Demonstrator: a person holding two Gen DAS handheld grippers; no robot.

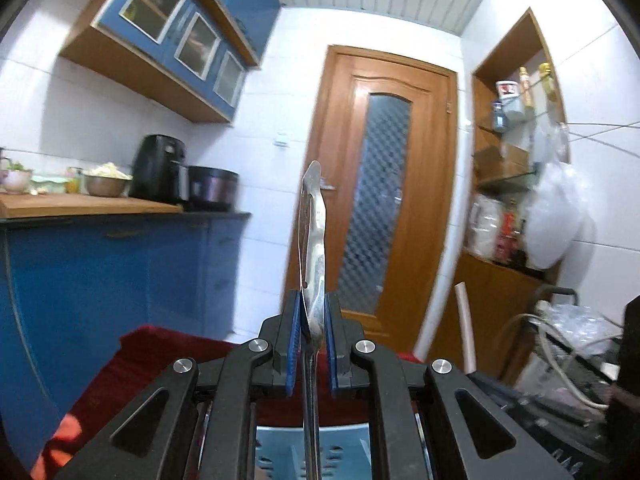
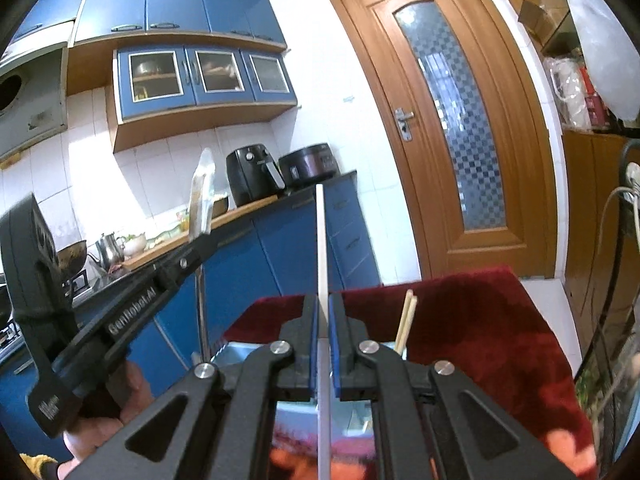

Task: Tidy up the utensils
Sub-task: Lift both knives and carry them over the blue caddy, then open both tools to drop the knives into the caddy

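Above the dark red cloth-covered table [image 2: 480, 340] sits a pale blue slotted plastic utensil bin [image 1: 312, 452] — over it our left gripper [image 1: 313, 320] clamps a flat steel spatula [image 1: 314, 216]. Our right gripper [image 2: 323, 320] pinches a thin white stick [image 2: 322, 240]; wooden chopsticks [image 2: 406, 320] stand in the bin.

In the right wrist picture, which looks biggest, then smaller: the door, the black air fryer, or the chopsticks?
1. Door, easily the biggest.
2. Air fryer.
3. Chopsticks, though they're nearer the camera, so the fryer comparison is unsure.
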